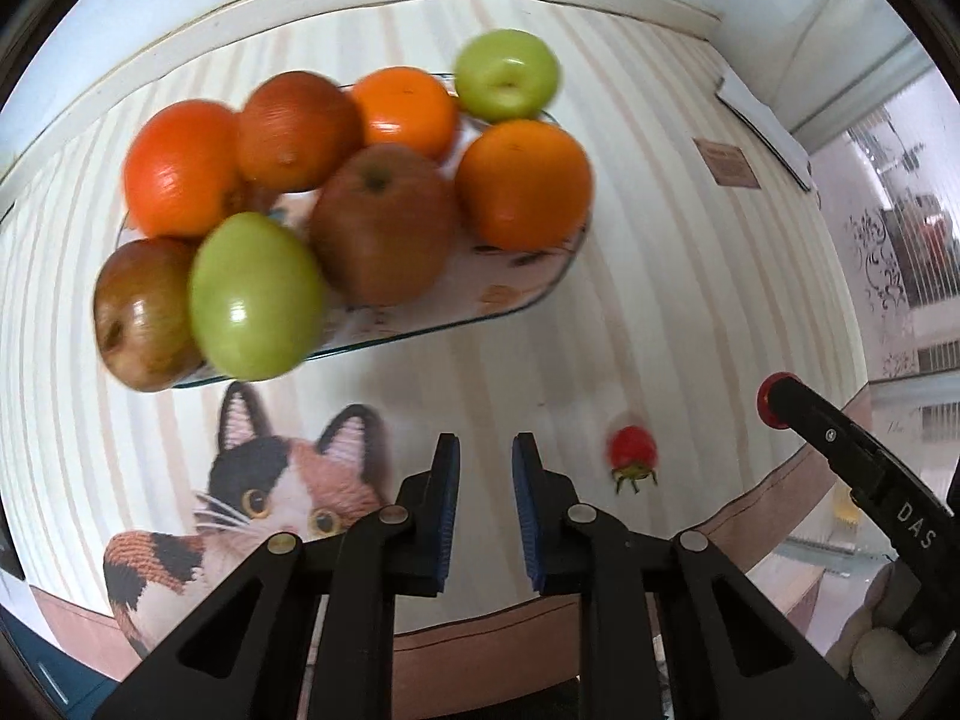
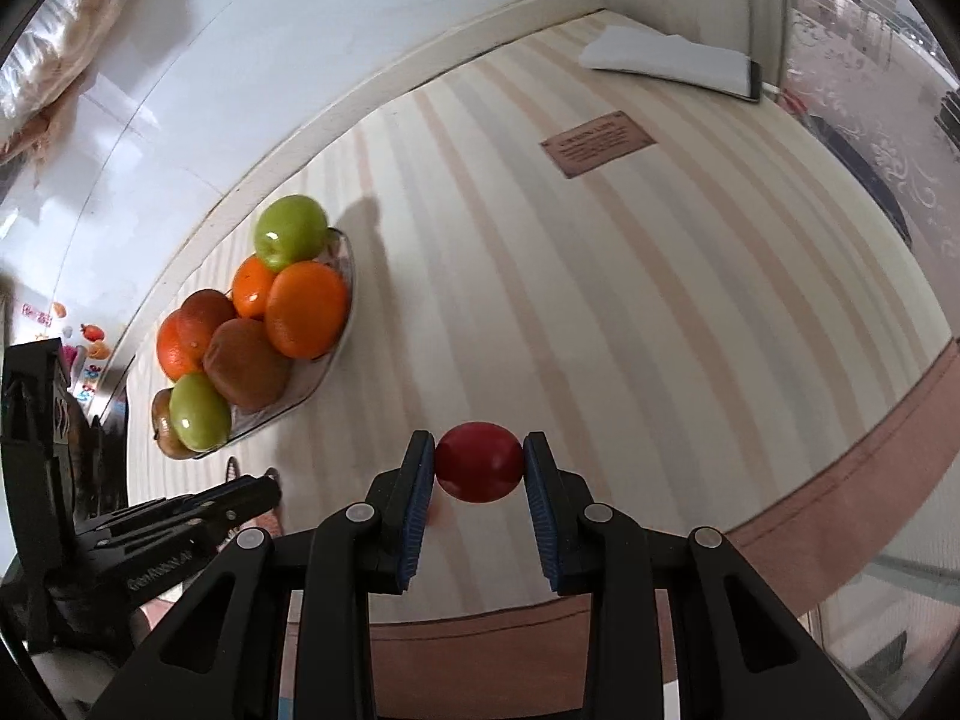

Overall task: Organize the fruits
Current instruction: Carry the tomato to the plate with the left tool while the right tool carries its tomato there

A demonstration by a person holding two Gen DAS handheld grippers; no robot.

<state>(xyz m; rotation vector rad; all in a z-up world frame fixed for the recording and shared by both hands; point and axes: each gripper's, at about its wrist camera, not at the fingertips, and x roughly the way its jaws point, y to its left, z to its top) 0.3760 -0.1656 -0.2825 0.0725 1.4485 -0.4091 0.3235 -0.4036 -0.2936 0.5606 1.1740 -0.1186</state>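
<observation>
The right gripper (image 2: 479,461) clamps a small red fruit (image 2: 479,462) above the striped tablecloth (image 2: 600,300), short of the glass plate (image 2: 345,324); the left gripper (image 1: 486,480) is closed on nothing, with a strawberry (image 1: 631,449) just beside it; the plate is heaped, so I judge an added fruit could roll off.

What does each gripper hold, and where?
The right gripper pinches a small red fruit by its two opposite sides. The left gripper holds nothing.
</observation>
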